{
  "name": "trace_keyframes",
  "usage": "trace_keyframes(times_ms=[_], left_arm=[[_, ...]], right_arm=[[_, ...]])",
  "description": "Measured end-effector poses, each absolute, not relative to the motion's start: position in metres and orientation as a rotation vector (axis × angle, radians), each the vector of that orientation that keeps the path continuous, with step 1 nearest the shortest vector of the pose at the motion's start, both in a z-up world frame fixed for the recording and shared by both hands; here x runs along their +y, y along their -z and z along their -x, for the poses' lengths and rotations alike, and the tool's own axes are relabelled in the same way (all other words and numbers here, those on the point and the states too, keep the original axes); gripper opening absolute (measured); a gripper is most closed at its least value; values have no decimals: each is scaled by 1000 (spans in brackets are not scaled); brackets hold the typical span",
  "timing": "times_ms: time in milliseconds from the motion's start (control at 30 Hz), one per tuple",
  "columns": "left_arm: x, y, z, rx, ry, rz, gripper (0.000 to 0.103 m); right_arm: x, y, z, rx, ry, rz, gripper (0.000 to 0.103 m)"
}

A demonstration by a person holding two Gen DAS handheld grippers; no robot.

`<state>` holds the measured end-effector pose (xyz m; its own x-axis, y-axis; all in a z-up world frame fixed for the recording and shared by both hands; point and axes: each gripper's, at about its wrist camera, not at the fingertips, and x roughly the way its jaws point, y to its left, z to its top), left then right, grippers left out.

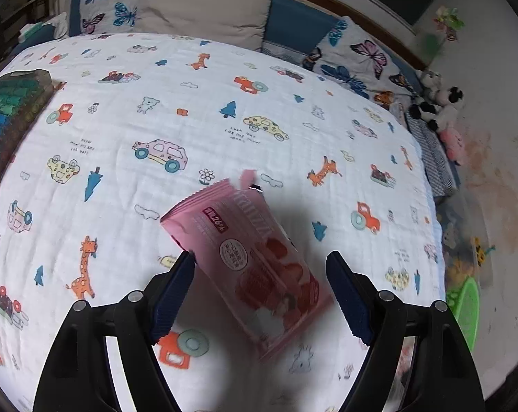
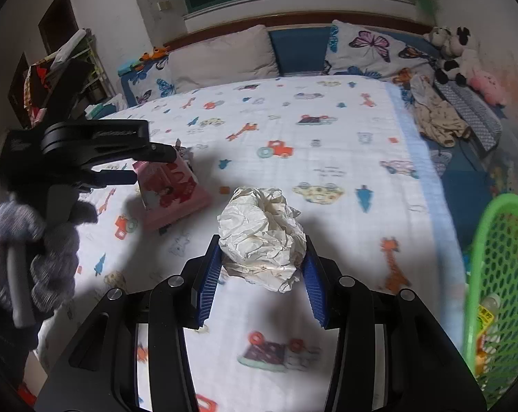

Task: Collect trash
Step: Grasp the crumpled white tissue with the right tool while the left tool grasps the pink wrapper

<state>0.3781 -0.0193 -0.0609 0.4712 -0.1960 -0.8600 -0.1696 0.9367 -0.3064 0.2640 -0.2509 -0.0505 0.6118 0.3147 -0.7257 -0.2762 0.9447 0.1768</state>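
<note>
A pink snack wrapper (image 1: 248, 257) lies on the bed's cartoon-print sheet (image 1: 121, 130), between the fingers of my open left gripper (image 1: 262, 261), which hovers just above it. In the right wrist view the same wrapper (image 2: 169, 192) sits at the left under the left gripper (image 2: 152, 164). My right gripper (image 2: 263, 250) is shut on a crumpled white paper ball (image 2: 260, 237), held above the sheet (image 2: 327, 158). A green mesh basket (image 2: 499, 274) with some items inside stands at the right.
Pillows (image 2: 224, 55) line the headboard. Plush toys (image 2: 454, 51) and folded clothes (image 2: 437, 116) lie at the bed's right side. A dark patterned box (image 1: 11, 110) sits at the bed's left edge. The green basket also shows in the left wrist view (image 1: 465, 305).
</note>
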Motion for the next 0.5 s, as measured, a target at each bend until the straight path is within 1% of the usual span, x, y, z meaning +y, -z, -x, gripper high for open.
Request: trace_keyframes(times_ms=[333, 500], left_arm=[[-30, 76, -388, 1122, -59, 358, 76], [-36, 82, -389, 1135, -66, 360, 75]], right_arm=[[-296, 42, -242, 817, -284, -74, 46], [-316, 42, -234, 819, -246, -86, 46]])
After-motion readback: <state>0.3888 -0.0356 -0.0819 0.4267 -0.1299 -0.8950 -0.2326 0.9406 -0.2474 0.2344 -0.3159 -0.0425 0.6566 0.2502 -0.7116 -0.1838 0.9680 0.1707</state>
